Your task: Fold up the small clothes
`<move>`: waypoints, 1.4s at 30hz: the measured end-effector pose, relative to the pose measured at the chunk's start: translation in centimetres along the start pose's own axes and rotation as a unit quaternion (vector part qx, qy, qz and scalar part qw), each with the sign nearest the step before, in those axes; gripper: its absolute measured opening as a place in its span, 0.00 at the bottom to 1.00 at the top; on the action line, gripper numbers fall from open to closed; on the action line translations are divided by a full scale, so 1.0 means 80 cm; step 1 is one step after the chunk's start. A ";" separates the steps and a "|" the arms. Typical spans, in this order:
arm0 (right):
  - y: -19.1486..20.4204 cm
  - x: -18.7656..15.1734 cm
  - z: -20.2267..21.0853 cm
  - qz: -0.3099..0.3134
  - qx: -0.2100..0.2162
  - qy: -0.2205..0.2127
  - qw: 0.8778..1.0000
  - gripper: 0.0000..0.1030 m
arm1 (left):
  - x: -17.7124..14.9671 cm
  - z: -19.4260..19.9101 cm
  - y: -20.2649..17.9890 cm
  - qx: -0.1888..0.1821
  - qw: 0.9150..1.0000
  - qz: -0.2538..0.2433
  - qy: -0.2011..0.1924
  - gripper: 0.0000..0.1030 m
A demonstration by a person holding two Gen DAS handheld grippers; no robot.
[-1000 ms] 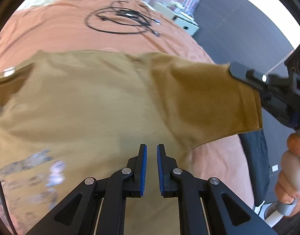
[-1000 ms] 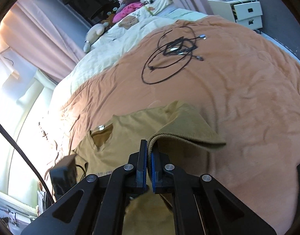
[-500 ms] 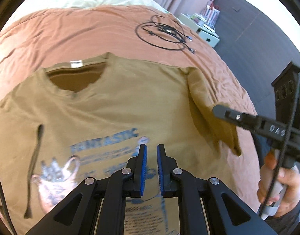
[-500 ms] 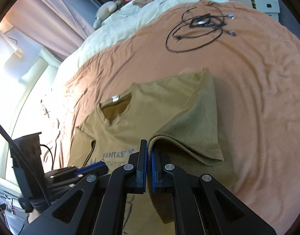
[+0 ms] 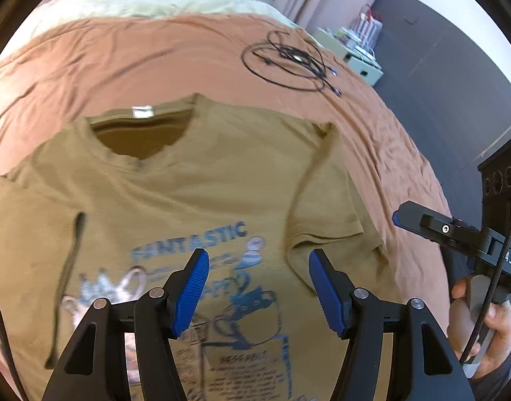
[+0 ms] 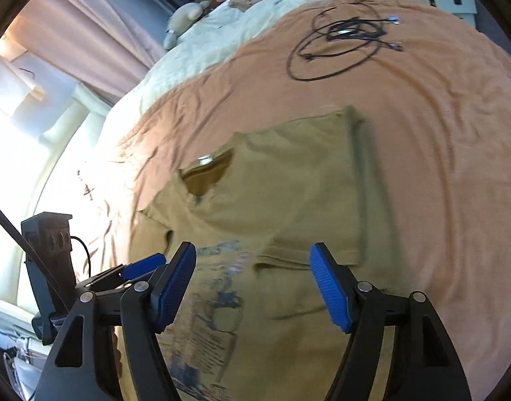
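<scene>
Your left gripper [image 5: 259,287] has its jaws parting and already well apart, with nothing pinched between the blue pads [image 5: 191,292]; they hang over the printed chest of the shirt without pressing on it. Your right gripper [image 6: 252,287] is opening too, jaws wide, nothing in them, and the folded-in sleeve [image 6: 309,257] lies free on the cloth beneath the gap.

The tan T-shirt [image 5: 195,180] lies front up on the orange bedspread [image 5: 122,53], its collar toward 12 o'clock in the left wrist view. The sleeve at 3 o'clock is folded inward over the body, its hem just past your right-hand pad there.

In blue print across the chest you can read "FANTASTIC" [image 5: 188,244]; the smaller lines and the text block under the drawing are too blurred to read. A small white tag [image 5: 142,112] sits inside the back of the neck, with no legible writing. On the right gripper's body, seen at 3 o'clock in the left wrist view, only the letters "AS" [image 5: 509,259] show.

A coil of black cable [image 5: 289,63] lies on the bedspread at 1 o'clock, well apart from the shirt.
</scene>
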State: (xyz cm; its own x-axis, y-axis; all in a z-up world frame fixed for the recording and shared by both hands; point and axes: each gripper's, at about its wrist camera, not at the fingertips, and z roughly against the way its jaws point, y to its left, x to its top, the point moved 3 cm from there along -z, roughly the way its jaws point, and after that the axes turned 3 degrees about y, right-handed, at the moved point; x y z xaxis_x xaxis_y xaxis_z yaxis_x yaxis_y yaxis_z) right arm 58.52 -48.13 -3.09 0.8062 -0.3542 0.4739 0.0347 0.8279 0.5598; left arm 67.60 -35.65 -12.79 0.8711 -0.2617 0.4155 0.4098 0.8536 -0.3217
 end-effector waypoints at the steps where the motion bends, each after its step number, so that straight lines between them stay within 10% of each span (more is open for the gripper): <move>1: -0.011 0.000 0.003 -0.002 -0.008 0.000 1.000 0.67 | 0.000 -0.009 -0.006 0.002 1.000 -0.006 0.003 0.62; 11: -0.069 -0.020 -0.010 -0.025 -0.085 0.008 0.996 0.58 | 0.002 -0.085 -0.037 0.008 0.999 -0.038 0.022 0.62; 15: -0.074 -0.025 -0.029 -0.036 -0.090 0.023 0.995 0.39 | 0.004 -0.103 -0.043 0.004 0.999 -0.045 0.029 0.15; 18: -0.074 -0.030 -0.038 -0.035 -0.106 0.033 0.993 0.32 | 0.002 -0.101 -0.048 -0.004 0.999 -0.047 0.026 0.04; 30: -0.056 -0.032 -0.027 -0.020 -0.156 0.021 0.987 0.26 | -0.013 -0.083 -0.034 0.013 0.998 -0.024 0.060 0.06; 37: -0.052 -0.028 -0.001 -0.023 -0.130 -0.001 0.991 0.48 | 0.003 -0.053 -0.067 -0.003 0.998 -0.060 0.010 0.44; 42: -0.057 -0.036 0.011 -0.028 -0.118 -0.016 0.992 0.49 | 0.008 -0.080 -0.110 -0.018 0.996 -0.089 0.021 0.45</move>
State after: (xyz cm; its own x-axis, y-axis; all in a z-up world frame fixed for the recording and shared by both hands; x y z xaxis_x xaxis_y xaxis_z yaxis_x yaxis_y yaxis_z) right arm 55.53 -51.31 -6.39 0.7795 -0.4133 0.4708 0.2198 0.8841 0.4123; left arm 66.28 -46.23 -15.10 0.7939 -0.4266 0.4333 0.5676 0.7755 -0.2765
